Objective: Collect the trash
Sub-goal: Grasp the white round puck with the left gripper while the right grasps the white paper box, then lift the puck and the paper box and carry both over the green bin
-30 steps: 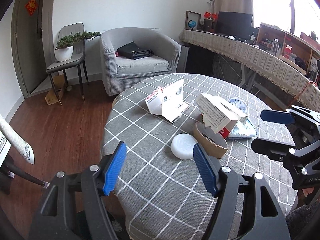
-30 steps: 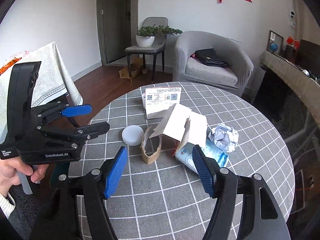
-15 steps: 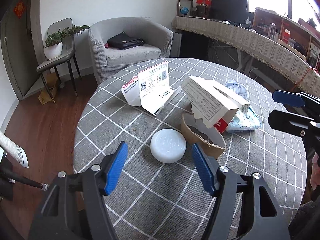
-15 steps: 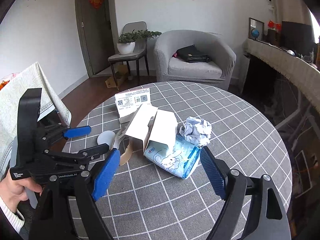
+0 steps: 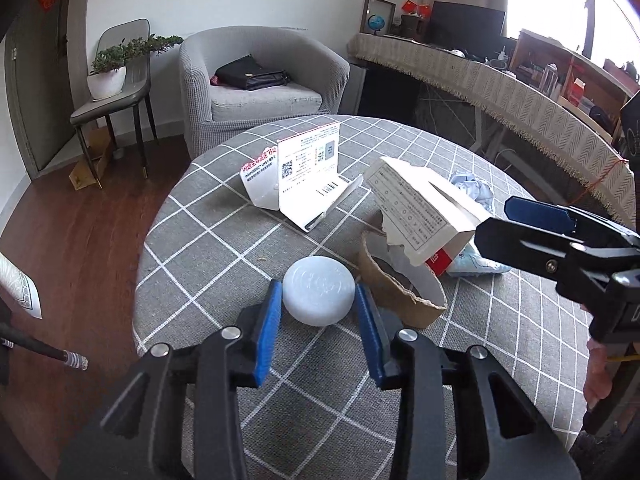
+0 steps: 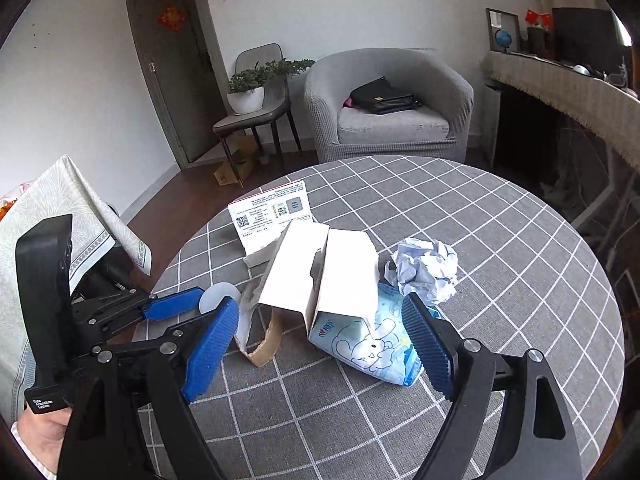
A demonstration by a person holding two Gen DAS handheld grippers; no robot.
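Left tongs on the white puck, right tongs wide over the trash pile

Left tongs [image 5: 316, 306] have their blue pads against both sides of the white puck [image 5: 319, 296], which sits on the checked bench [image 5: 208, 248] just left of the torn cardboard ring [image 5: 400, 300]. Right of the ring, the right tongs [image 6: 320, 344] are spread apart, gripping nothing, over the white box [image 6: 320, 276] and tissue pack [image 6: 372, 348].

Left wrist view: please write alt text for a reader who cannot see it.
The left gripper has its blue fingers on both sides of a white round lid on a round table with a grey checked cloth. Beside the lid lie a torn cardboard ring and opened boxes; the right gripper hovers at the right.
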